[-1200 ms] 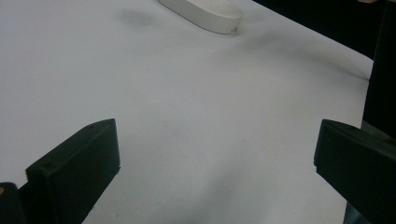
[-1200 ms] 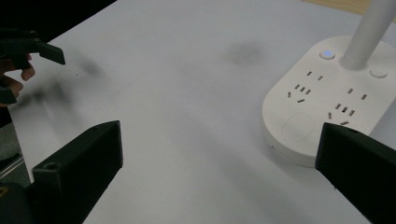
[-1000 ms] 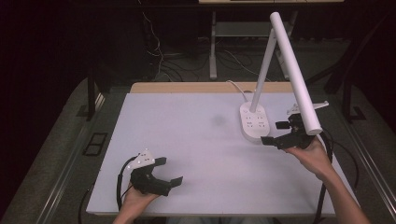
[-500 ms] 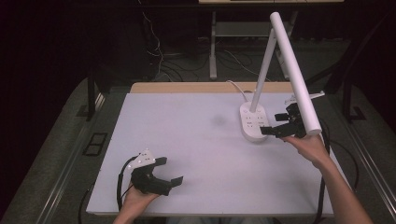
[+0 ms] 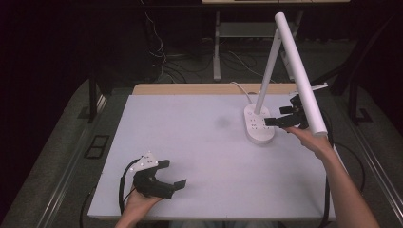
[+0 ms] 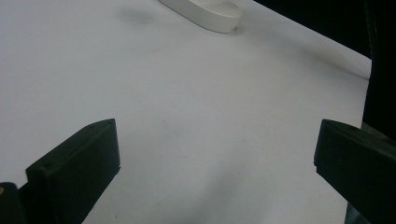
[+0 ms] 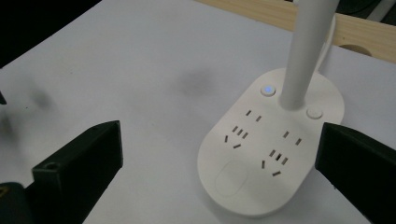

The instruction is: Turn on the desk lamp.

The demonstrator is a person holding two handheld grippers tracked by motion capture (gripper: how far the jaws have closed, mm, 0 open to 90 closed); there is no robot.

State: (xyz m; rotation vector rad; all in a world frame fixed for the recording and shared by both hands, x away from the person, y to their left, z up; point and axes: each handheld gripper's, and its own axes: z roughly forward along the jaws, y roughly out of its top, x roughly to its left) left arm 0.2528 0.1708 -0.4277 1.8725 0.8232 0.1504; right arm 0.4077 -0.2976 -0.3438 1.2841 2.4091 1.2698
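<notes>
Standing at the far right of the white table, the white desk lamp rested on an oval base with sockets and a lit blue button, its stem rising to a long tilted head. Just beside the base hovered the right gripper, jaws spread wide with nothing between them. At the near left edge the left gripper sat low over bare tabletop, jaws likewise apart. Beyond the table's wooden far edge lay dark floor, cables and a metal stand.
</notes>
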